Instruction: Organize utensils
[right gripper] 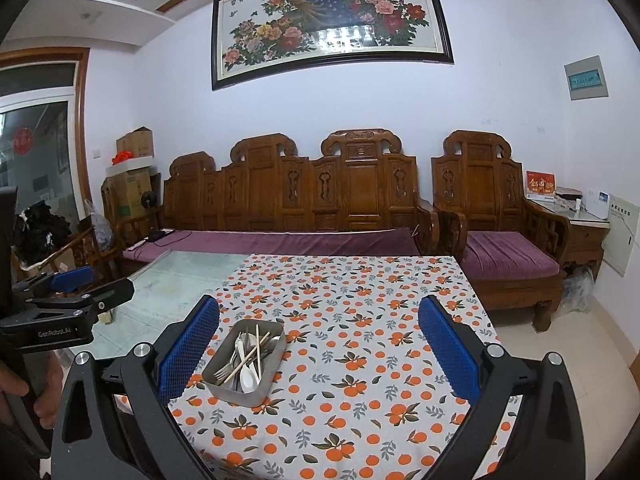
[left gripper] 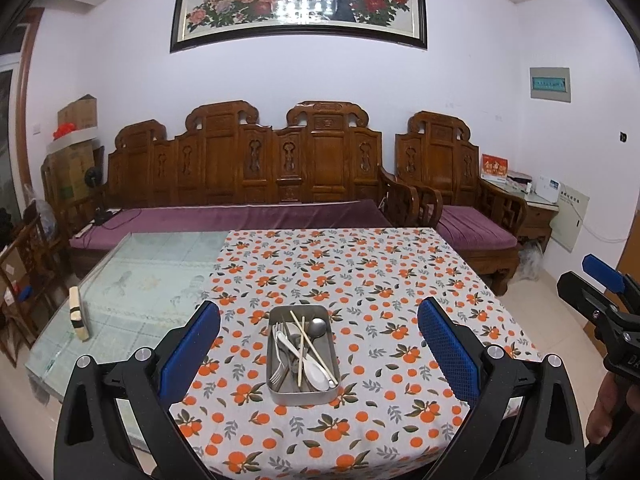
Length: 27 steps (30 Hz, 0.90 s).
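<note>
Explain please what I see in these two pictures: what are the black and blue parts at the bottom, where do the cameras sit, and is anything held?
There is no robot here. A person holds a hand tool in each hand, and each tool ends in a two-finger claw with blue pads. A wide-angle camera on each tool looks forward between its fingers. One picture comes from the left claw, the other from the right claw. Each claw also shows at the edge of the other picture. Both are open and hold nothing. On the table lies an orange-print cloth; beside it the glass top is bare. On the cloth stands a metal tray with forks, spoons and chopsticks mixed together.
</note>
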Each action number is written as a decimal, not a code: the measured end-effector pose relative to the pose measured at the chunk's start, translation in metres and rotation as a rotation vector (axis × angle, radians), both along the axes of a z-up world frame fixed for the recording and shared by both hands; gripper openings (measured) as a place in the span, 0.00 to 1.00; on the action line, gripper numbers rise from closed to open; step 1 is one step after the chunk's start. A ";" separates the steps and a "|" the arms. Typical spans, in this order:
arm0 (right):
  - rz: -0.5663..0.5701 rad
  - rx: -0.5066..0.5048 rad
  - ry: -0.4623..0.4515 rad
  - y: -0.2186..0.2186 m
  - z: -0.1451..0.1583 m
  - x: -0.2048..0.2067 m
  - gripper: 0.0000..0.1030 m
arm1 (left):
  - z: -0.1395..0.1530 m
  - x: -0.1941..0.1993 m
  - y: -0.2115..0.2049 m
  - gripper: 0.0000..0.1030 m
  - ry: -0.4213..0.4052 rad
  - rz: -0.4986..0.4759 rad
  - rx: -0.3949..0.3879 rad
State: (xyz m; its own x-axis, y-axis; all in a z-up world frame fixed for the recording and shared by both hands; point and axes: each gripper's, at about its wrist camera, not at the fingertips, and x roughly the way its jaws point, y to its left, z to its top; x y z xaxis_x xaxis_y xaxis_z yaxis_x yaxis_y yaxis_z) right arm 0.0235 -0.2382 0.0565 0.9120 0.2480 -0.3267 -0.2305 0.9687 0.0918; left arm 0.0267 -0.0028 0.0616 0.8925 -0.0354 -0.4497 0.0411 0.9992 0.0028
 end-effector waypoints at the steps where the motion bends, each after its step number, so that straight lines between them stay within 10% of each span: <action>1: 0.000 0.000 0.001 0.000 0.000 -0.001 0.97 | 0.000 0.000 0.000 0.93 0.000 0.000 0.000; 27: 0.002 0.002 0.005 0.001 -0.002 0.000 0.97 | -0.001 -0.006 0.004 0.93 -0.005 0.000 -0.006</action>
